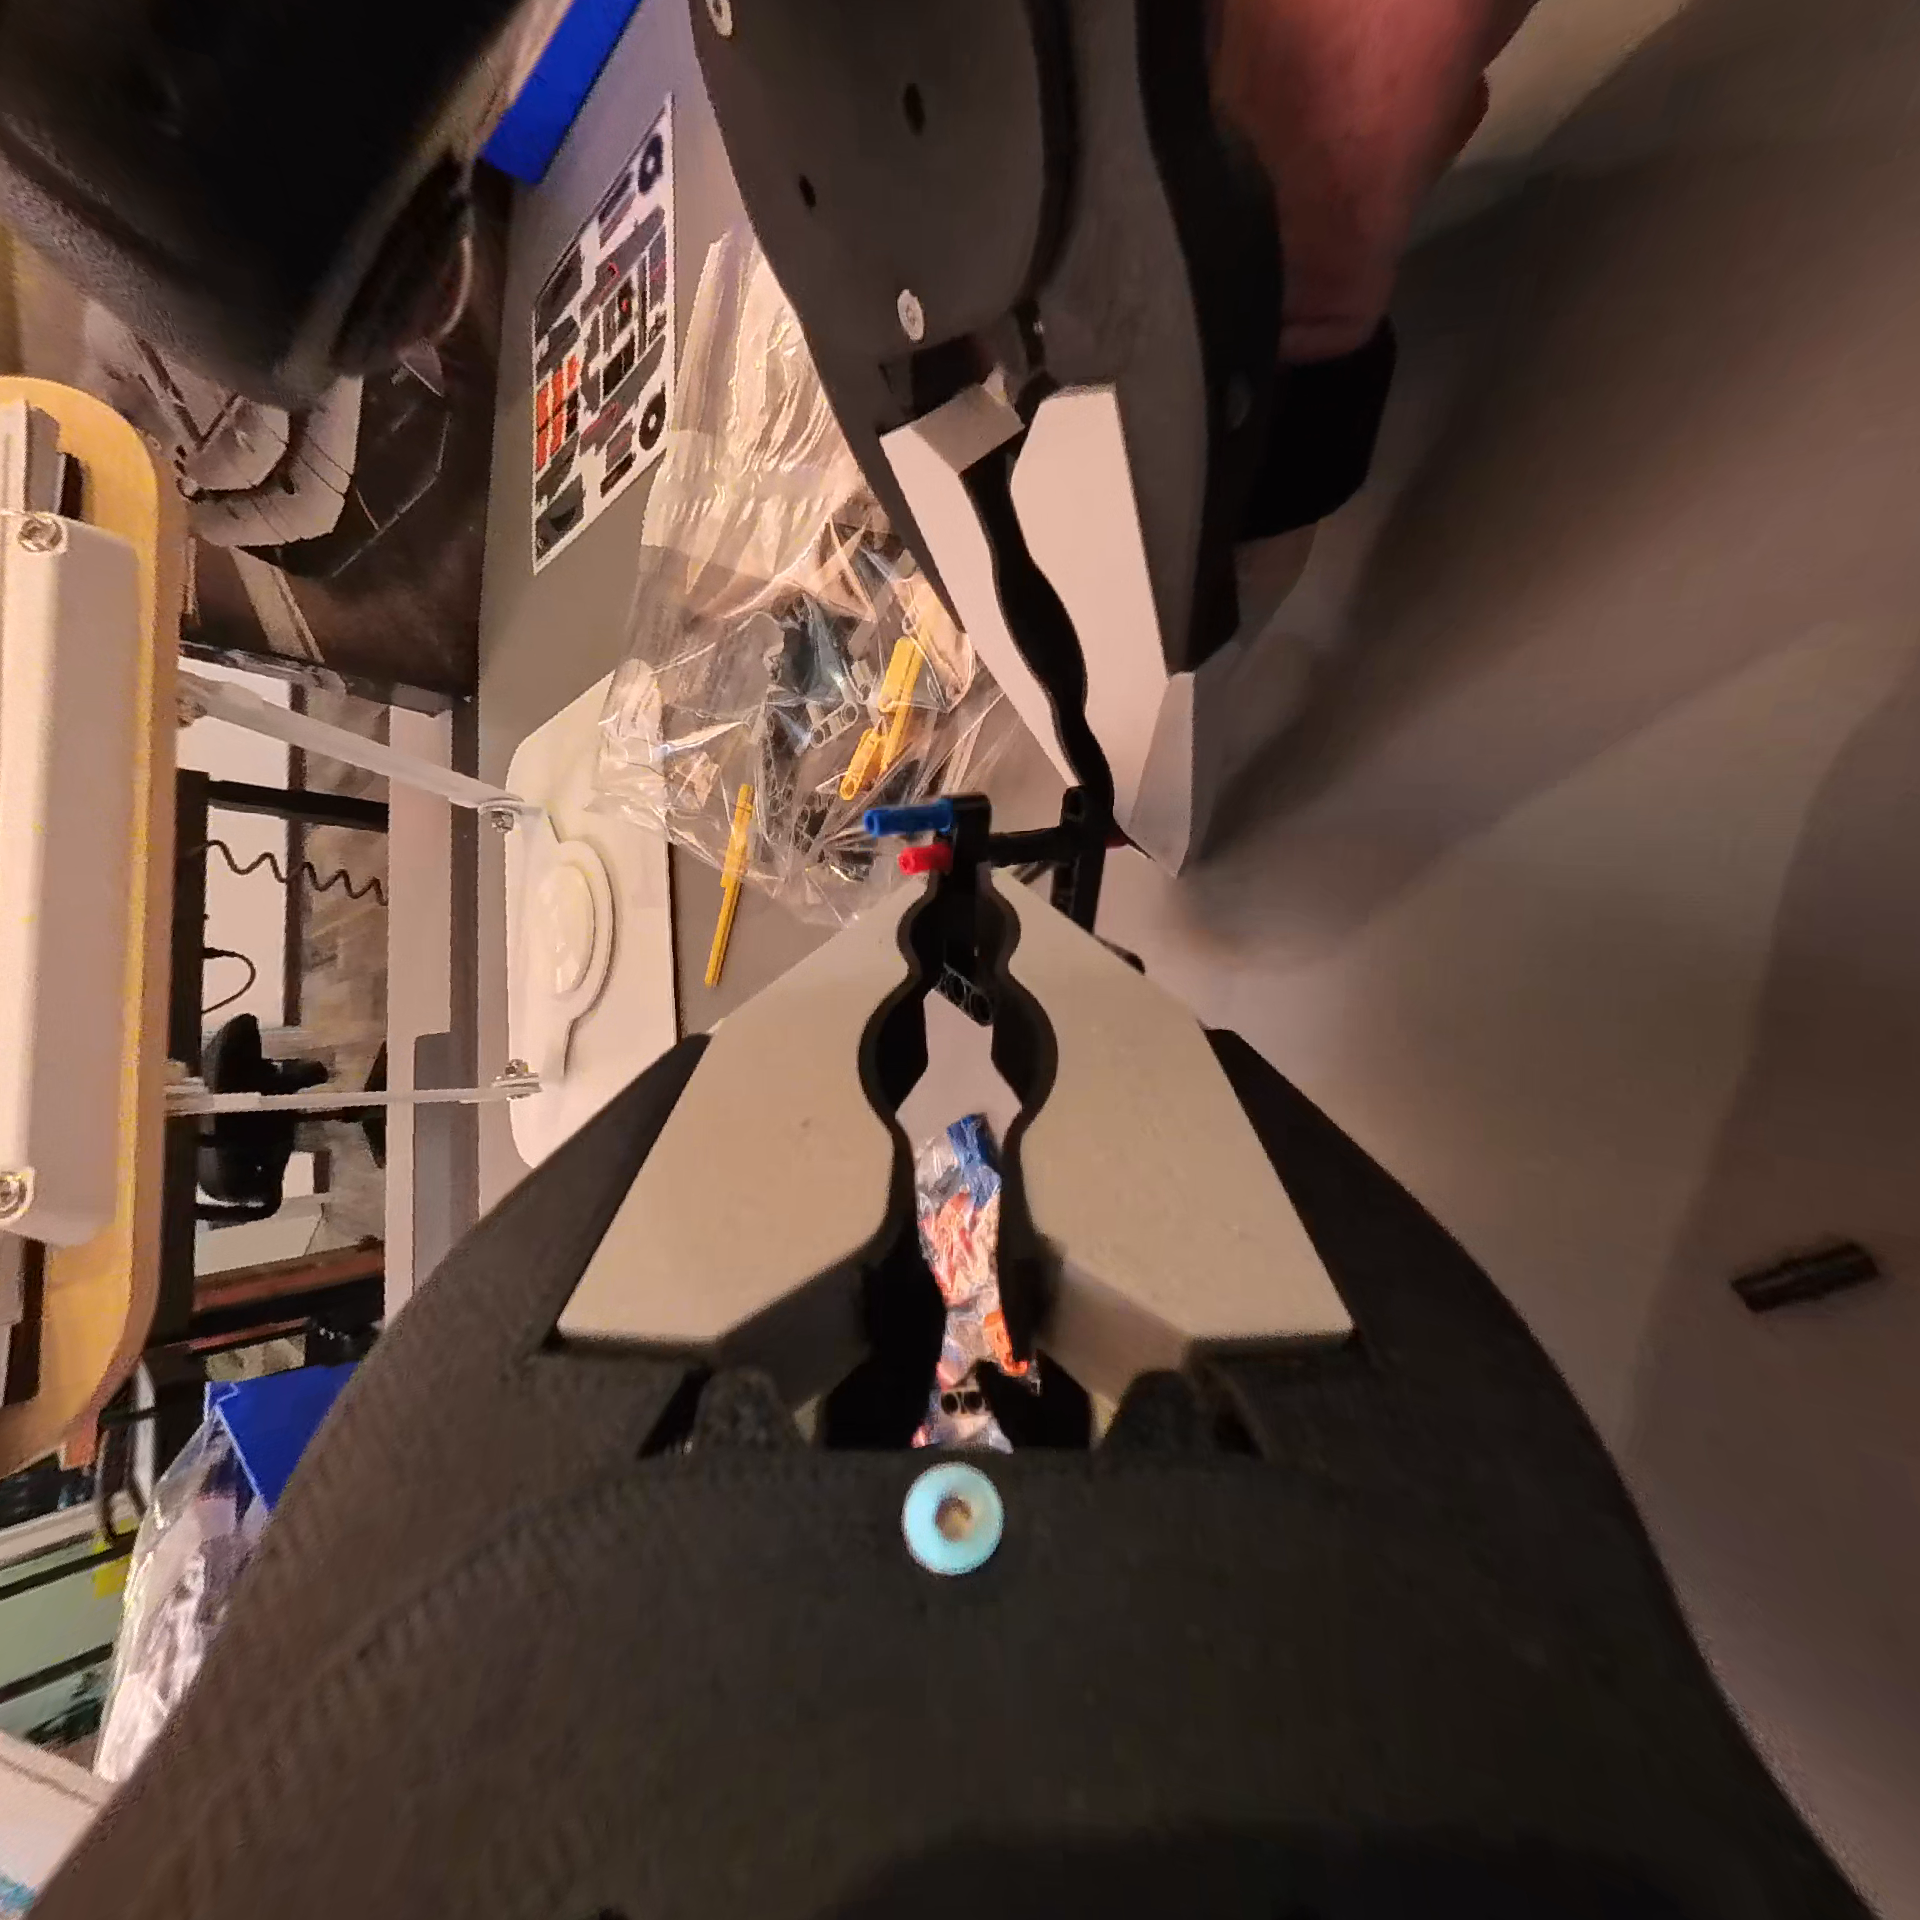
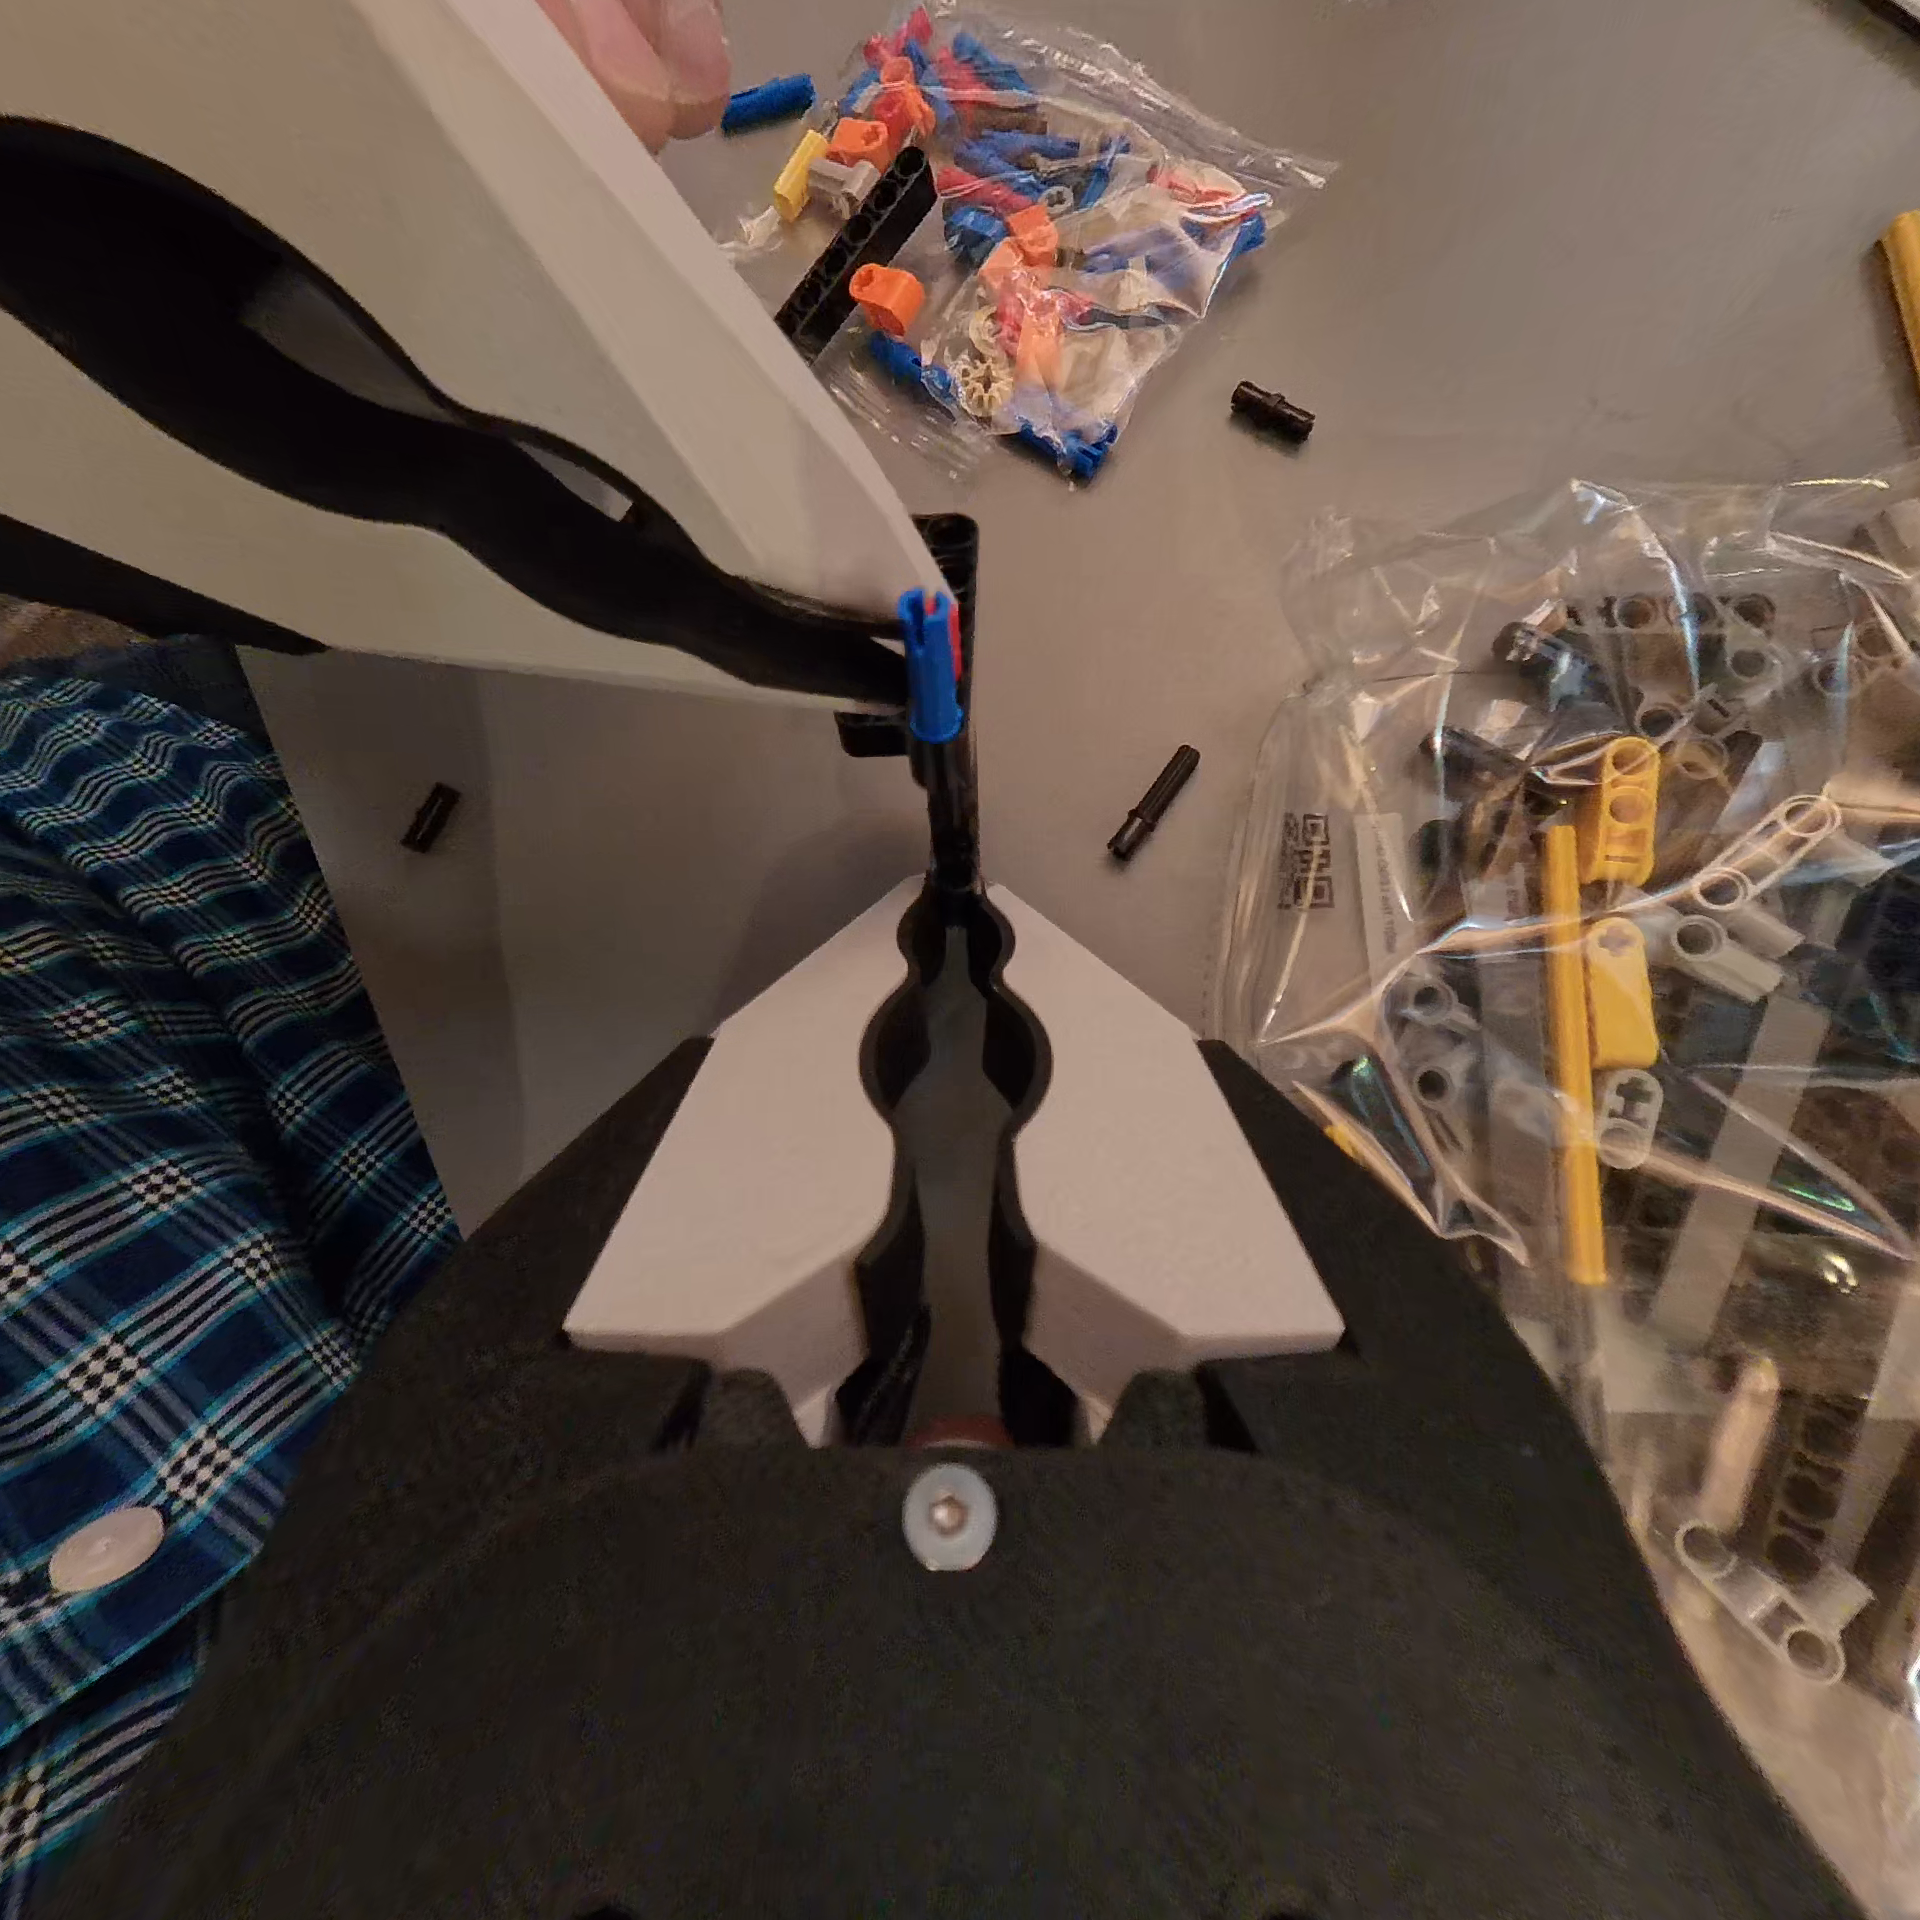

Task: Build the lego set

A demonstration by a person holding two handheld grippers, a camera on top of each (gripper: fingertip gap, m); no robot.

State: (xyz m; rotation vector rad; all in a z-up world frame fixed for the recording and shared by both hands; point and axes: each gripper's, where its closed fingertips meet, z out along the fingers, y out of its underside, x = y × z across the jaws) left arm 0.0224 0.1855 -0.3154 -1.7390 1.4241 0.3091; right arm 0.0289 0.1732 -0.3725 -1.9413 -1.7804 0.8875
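- The small black lego assembly (image 1: 961, 883) hangs in the air above the grey table (image 2: 1091, 623), pinched from both ends.
- The left gripper (image 1: 956, 914) is clamped on its black beam; the right gripper (image 2: 951, 894) is closed on a black piece at the far end.
- Two pins stick out of it, as far as I can count: one blue pin (image 1: 902, 820) and one red pin (image 1: 923, 857).
- My worry: with both claws gripping, any twist or pull could pop the joint apart, or the thin piece could slip from the fingertips and fall.
- Three loose black pins (image 2: 1274, 399) lie on the table.
- Two bags sit beyond: a colourful bag (image 2: 1029, 260) and a grey-and-yellow bag (image 2: 1610, 987).
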